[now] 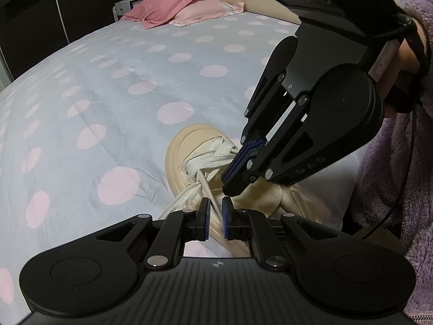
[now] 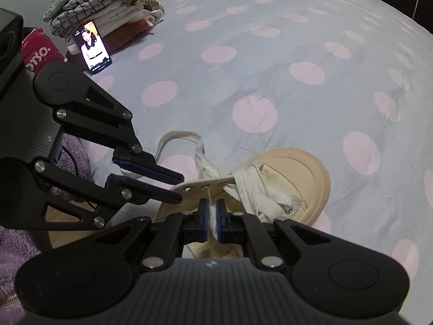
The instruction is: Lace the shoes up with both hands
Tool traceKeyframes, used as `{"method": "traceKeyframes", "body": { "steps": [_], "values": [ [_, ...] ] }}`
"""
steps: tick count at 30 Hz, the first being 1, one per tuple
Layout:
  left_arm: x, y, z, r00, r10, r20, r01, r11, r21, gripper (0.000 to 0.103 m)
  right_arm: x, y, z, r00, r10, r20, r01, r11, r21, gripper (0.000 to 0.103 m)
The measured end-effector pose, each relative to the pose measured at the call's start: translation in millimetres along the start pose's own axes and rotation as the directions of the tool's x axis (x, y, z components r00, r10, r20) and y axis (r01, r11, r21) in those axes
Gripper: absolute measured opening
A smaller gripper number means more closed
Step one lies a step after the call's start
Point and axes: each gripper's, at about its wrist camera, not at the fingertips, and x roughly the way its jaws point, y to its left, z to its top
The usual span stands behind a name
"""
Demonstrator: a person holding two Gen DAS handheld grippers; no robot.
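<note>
A beige canvas shoe (image 1: pixel 186 146) with white laces (image 1: pixel 213 157) lies on the bed, toe pointing away in both views. At the bottom of the left wrist view, my left gripper (image 1: pixel 215 207) is shut on a thin strand of lace that runs down from the crossed lacing. My right gripper (image 2: pixel 213 211) is shut on a flat white lace end (image 2: pixel 213 220). That lace leads up to an eyelet (image 2: pixel 207 187) on the shoe's flap. Seen from the left, the right gripper (image 1: pixel 231 182) points down at the shoe's tongue. The left gripper (image 2: pixel 177 185) sits beside the eyelet row.
The bed cover (image 2: pixel 270 67) is grey-blue with pink dots. Pink pillows (image 1: pixel 173 8) lie at the far end. A pile of folded clothes (image 2: pixel 108 8), a lit phone (image 2: pixel 93 48) and a red packet (image 2: pixel 38 50) sit at one side. A purple fleece sleeve (image 1: pixel 400 162) is near.
</note>
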Motion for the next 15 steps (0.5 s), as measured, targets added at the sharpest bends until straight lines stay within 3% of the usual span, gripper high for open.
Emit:
{"method": "traceKeyframes", "body": {
  "steps": [10,13,15],
  "values": [
    [-11.8,5.3,4.1,0.999,-0.002,0.052,-0.001,0.998,0.067,0.007,0.6,-0.2,3.3,1.000,0.003,0.010,-0.003,1.000,0.002,0.007],
    [-8.1,4.5,2.0,0.999,0.019,0.039,-0.025,0.987,0.156,0.007,1.1,-1.5,4.2,1.000,0.003,0.016,-0.003,1.000,0.008,0.007],
    [-2.3,-1.7,-1.6,0.998,0.052,0.039,-0.060,0.966,0.251,0.007,1.1,-2.5,4.7,1.000,0.006,0.022,-0.007,1.000,0.014,0.007]
  ]
}}
